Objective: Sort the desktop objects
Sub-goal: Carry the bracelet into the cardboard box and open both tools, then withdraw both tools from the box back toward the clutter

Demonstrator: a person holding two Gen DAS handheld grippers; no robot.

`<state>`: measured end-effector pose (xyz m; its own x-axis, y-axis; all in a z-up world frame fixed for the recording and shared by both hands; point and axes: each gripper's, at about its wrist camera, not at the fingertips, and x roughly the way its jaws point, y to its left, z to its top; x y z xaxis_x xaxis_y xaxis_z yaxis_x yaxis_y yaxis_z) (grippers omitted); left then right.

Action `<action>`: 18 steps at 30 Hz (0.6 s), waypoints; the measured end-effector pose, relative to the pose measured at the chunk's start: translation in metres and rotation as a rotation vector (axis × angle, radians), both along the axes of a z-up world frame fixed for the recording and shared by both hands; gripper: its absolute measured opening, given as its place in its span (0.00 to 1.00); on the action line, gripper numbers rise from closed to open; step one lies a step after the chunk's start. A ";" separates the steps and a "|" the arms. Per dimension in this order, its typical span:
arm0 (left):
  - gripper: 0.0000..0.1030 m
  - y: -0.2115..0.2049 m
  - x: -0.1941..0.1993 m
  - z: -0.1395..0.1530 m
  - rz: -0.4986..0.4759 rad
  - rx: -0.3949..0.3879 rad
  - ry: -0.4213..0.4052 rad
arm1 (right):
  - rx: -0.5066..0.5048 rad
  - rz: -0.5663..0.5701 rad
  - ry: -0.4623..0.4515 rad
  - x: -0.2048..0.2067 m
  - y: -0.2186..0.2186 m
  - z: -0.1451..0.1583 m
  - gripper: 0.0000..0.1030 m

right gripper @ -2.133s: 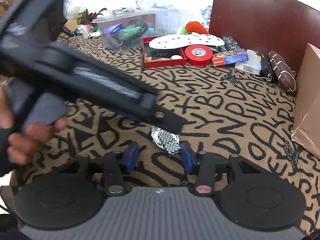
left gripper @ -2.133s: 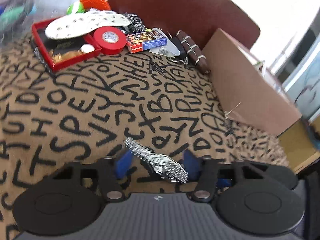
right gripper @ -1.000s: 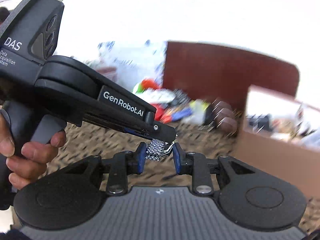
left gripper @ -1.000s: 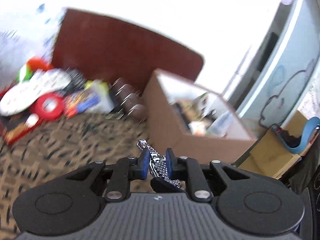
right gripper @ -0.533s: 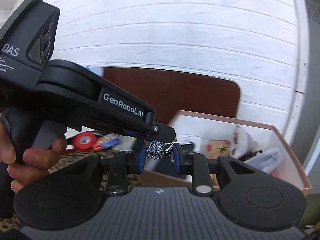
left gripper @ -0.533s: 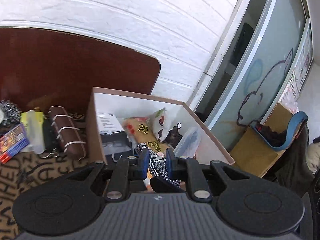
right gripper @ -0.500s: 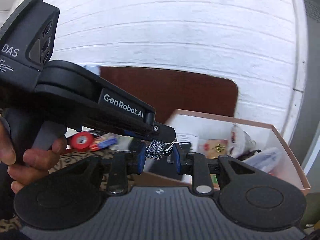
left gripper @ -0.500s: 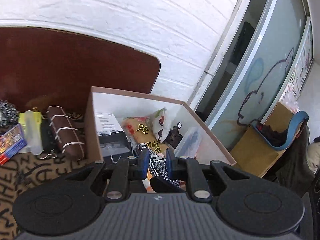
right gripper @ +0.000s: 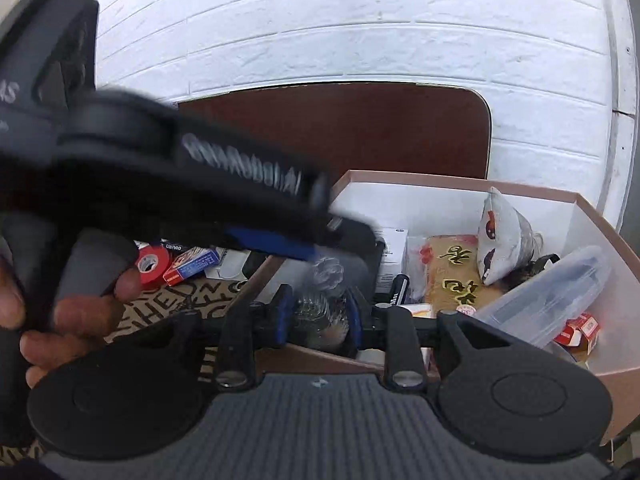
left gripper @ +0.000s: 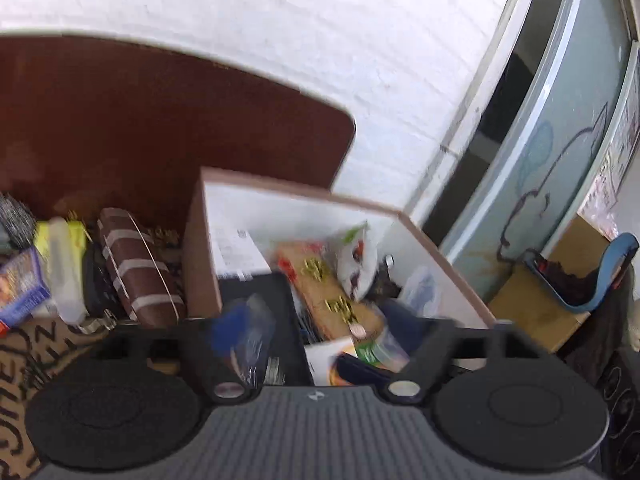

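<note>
A silver metal watch band (right gripper: 320, 304), blurred, hangs between the blue pads of my right gripper (right gripper: 319, 314), over the near wall of the cardboard box (right gripper: 600, 224). My left gripper (left gripper: 320, 332) stands wide open above the same box (left gripper: 420, 236) and holds nothing; the band is not visible in its view. In the right wrist view the left gripper's body (right gripper: 240, 192) crosses just above the band, blurred by motion. Whether the right pads still press on the band is not clear.
The box holds a black case (left gripper: 260, 292), a tan packet with gold characters (right gripper: 456, 276), a printed pouch (right gripper: 500, 236) and a clear plastic case (right gripper: 552, 292). On the letter-patterned cloth lie red tape (right gripper: 154, 264), a blue card box (right gripper: 196, 262) and a brown striped pouch (left gripper: 138, 276).
My left gripper has opened wide and let go of the watch band, which now shows only at the right gripper. Both grippers have come closer over the box.
</note>
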<state>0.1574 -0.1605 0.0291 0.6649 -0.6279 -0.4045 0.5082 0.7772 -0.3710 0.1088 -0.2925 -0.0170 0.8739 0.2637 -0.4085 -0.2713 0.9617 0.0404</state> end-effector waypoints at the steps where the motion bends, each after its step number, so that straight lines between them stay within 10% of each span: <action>1: 0.85 0.001 -0.003 0.002 0.007 0.001 -0.019 | 0.001 -0.008 -0.002 0.001 -0.001 -0.001 0.56; 6: 0.92 0.007 -0.013 0.006 0.019 0.015 -0.026 | 0.010 -0.037 -0.001 -0.006 -0.004 0.001 0.66; 8: 0.92 0.008 -0.019 0.006 0.023 0.026 -0.039 | 0.002 -0.064 -0.022 -0.011 -0.003 0.002 0.87; 18: 0.92 0.010 -0.046 0.003 0.054 0.090 -0.064 | 0.006 -0.122 -0.031 -0.036 -0.004 0.004 0.90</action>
